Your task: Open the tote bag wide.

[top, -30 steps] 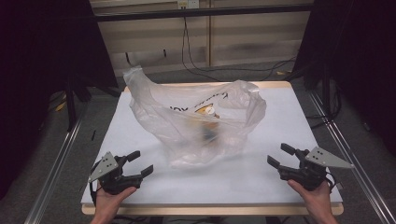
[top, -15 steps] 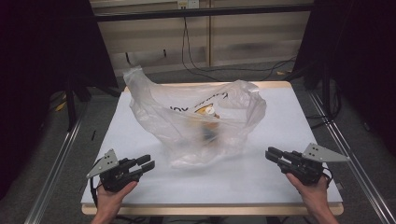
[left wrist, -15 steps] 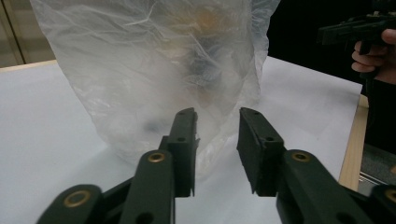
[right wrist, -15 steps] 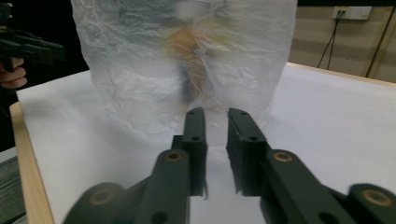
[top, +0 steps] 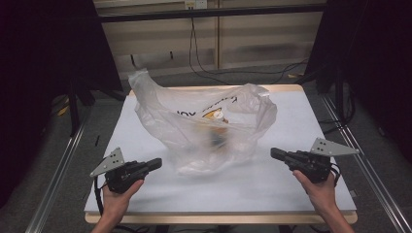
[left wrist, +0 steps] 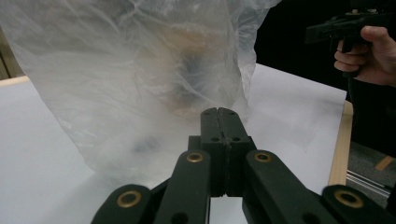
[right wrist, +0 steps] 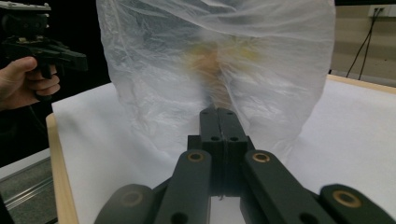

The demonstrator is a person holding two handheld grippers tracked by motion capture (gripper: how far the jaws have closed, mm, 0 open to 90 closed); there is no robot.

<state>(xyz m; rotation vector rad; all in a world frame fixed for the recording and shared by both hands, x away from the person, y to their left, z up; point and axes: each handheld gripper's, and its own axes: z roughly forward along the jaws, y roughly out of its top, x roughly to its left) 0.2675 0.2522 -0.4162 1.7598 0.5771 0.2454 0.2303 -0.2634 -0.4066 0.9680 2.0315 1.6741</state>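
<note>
A crumpled translucent plastic bag [top: 204, 126] with dim yellow and dark things inside stands in the middle of the white table [top: 291, 194]. My left gripper [top: 156, 163] is held at the front left, a short way from the bag's near left side, jaws shut on nothing. At the front right, my right gripper [top: 275, 153] points at the bag's near right side, also shut and empty. The bag [left wrist: 140, 74] looms just beyond the closed left gripper [left wrist: 218, 112]. In the right gripper view the bag [right wrist: 219, 60] rises past the closed right gripper [right wrist: 218, 112].
The table has a wooden rim [top: 218, 218] and metal rails [top: 53, 174] run along both sides. Cables [top: 204, 63] lie on the floor behind the table. Dark curtains flank the space. White table surface lies open around the bag, front and right.
Both grippers have gone from open to shut within the last second, and each has edged a little inward toward the bag. The bag has not moved.
</note>
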